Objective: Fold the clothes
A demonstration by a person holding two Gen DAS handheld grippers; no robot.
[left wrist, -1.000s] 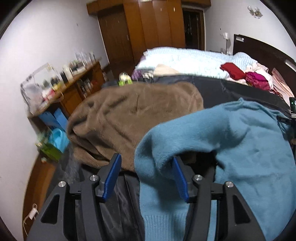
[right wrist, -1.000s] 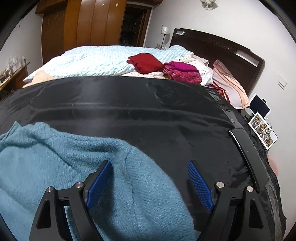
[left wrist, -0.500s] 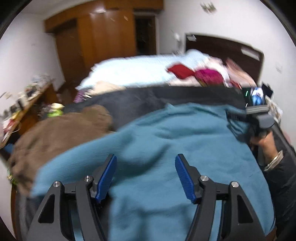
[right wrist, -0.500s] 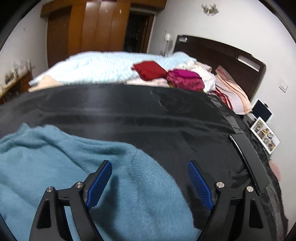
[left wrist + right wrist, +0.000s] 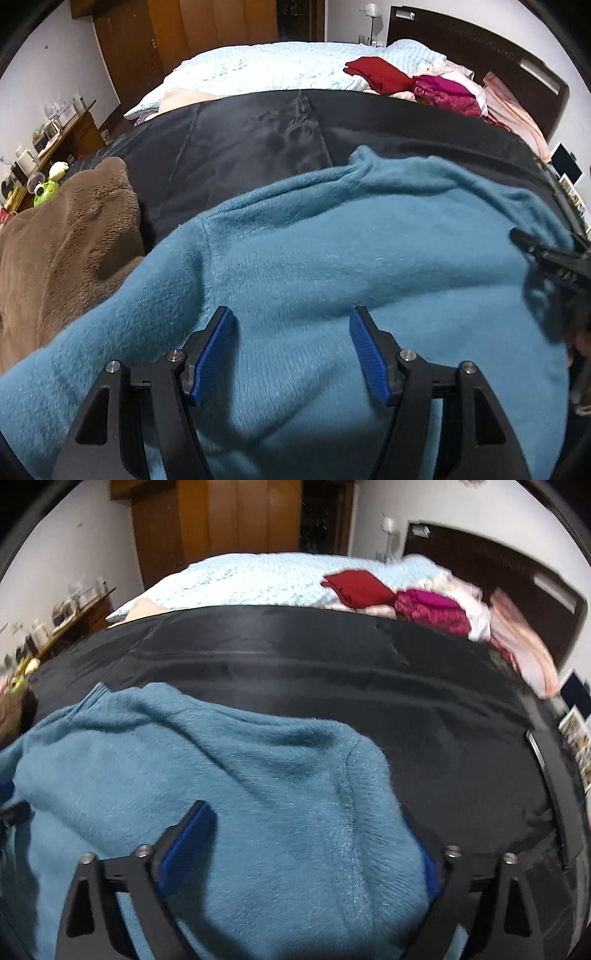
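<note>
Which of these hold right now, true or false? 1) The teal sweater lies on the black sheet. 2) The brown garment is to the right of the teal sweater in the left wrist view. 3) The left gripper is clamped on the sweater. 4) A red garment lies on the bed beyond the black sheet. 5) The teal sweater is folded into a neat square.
1) True: the teal sweater lies spread on the black sheet.
2) False: the brown garment is at its left.
3) False: the left gripper is open above the knit, pads clear.
4) True: the red garment lies on the bed.
5) False: it lies loose and rumpled.
</note>
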